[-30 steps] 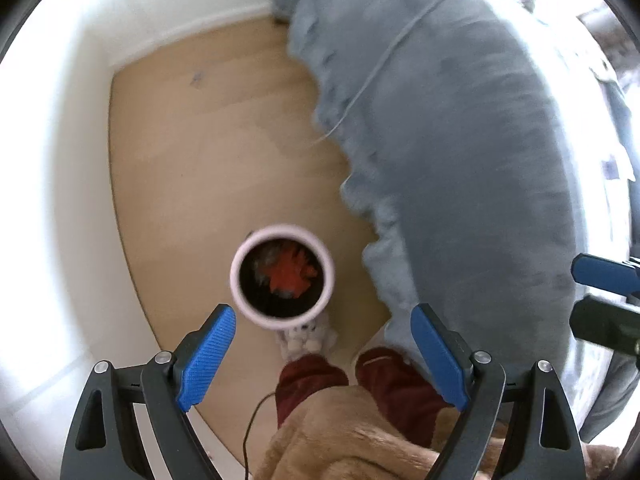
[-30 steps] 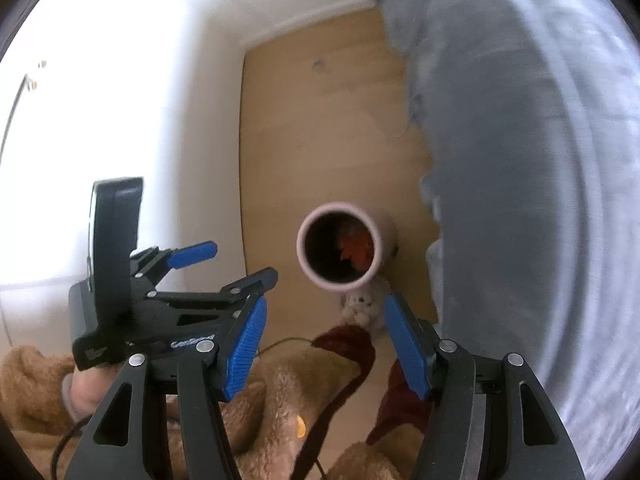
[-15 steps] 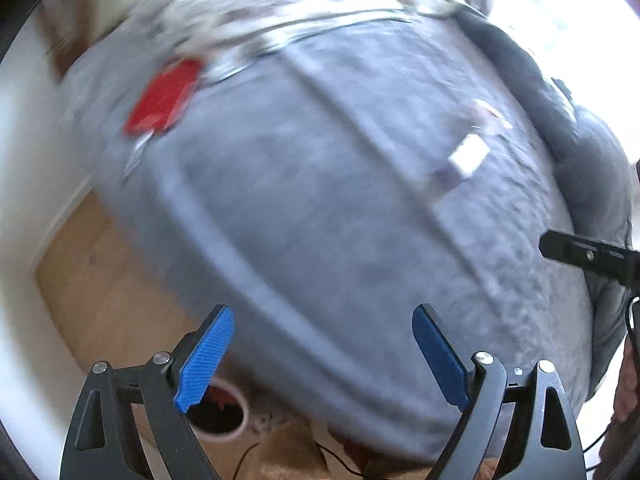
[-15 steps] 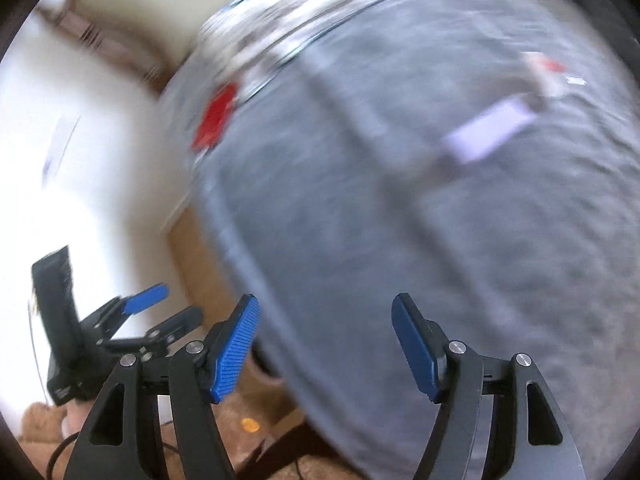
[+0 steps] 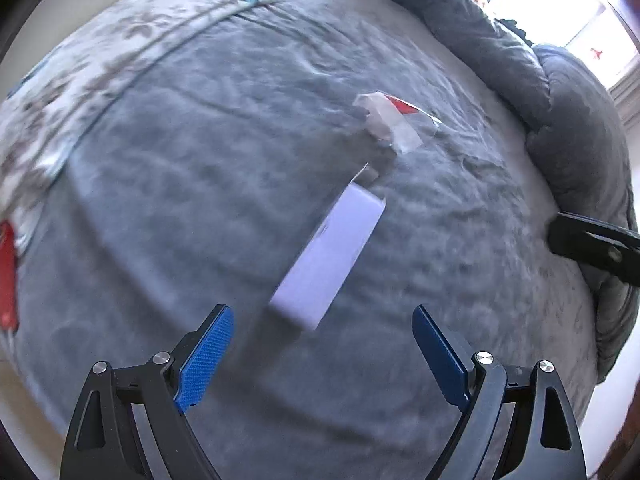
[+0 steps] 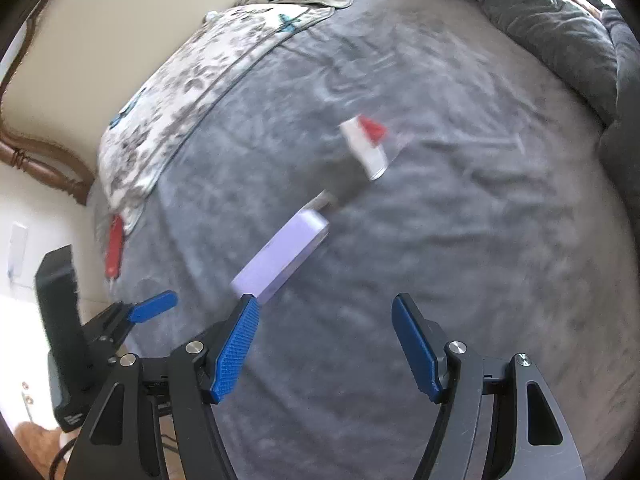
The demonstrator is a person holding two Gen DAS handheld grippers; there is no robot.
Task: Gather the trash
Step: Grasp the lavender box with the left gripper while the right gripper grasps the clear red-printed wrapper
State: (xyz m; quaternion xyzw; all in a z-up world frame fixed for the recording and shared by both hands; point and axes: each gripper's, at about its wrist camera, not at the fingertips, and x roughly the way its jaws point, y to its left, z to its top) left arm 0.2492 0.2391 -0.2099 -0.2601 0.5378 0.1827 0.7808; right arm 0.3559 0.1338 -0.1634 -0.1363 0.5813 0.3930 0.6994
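A pale lilac box (image 5: 334, 256) lies on the grey blanket (image 5: 200, 200) of a bed, just ahead of my open, empty left gripper (image 5: 322, 354). Beyond it lies a crumpled clear wrapper with a red and white patch (image 5: 390, 120). A red wrapper (image 5: 7, 276) lies at the bed's left edge. In the right wrist view the box (image 6: 280, 258) sits ahead and left of my open, empty right gripper (image 6: 325, 350), with the clear wrapper (image 6: 366, 146) farther off and the red wrapper (image 6: 114, 246) at the left.
Floral pillows (image 6: 192, 80) lie at the head of the bed. A rolled dark grey duvet (image 5: 560, 120) runs along the far right side. A wooden headboard (image 6: 36, 160) stands against the cream wall. My left gripper (image 6: 132, 316) shows low left in the right wrist view.
Both grippers have swung up from the pink bin on the floor to the bed. The lilac box and wrappers have come into close view. Both stay open.
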